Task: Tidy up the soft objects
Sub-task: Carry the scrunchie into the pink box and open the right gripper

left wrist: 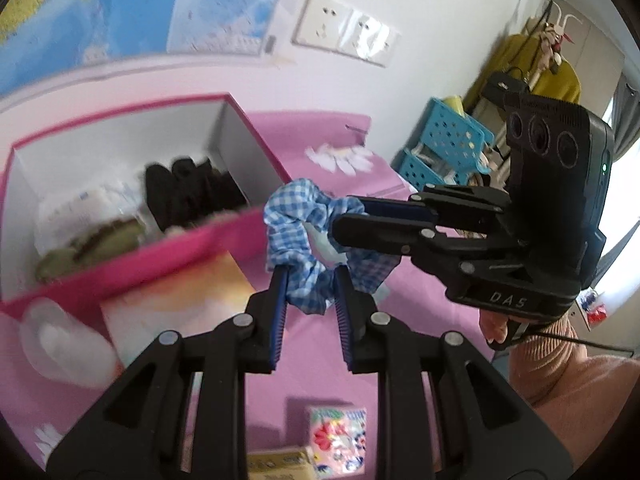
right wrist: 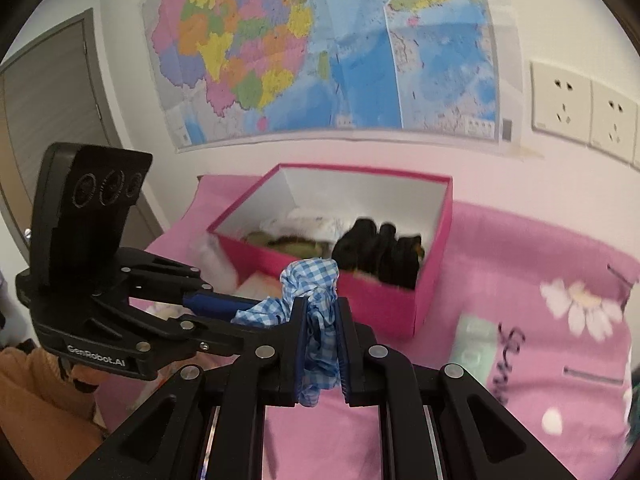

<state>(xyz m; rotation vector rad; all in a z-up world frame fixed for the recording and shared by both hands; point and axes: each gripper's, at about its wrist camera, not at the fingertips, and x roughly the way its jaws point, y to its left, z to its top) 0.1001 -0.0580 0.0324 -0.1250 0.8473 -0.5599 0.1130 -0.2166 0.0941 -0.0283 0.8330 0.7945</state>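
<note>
We hold the blue checked scrunchie (left wrist: 320,240) in the air between our two grippers, above the pink bed sheet (right wrist: 520,260) and just in front of the pink box (right wrist: 400,304). The left gripper (left wrist: 310,280) has its jaws closed on one side of the cloth ring, and the right gripper (right wrist: 322,322) has its jaws closed on the other side, with the fabric bunched between the pads. We judge that the scrunchie is very light, soft and stretchy, so it will not break, but it can slip out if we pull it too far apart; a hold on the thick gathered fabric seems the safest. The box already holds some black cloth (right wrist: 380,252) and a green thing (left wrist: 92,240), so free space is mostly at its white end. A card (left wrist: 180,300) and a clear plastic piece (left wrist: 60,340) lie beside the box, and small packets (left wrist: 340,440) lie below the left gripper. The near wall of the box stands in the way, so the scrunchie must go over it.
</note>
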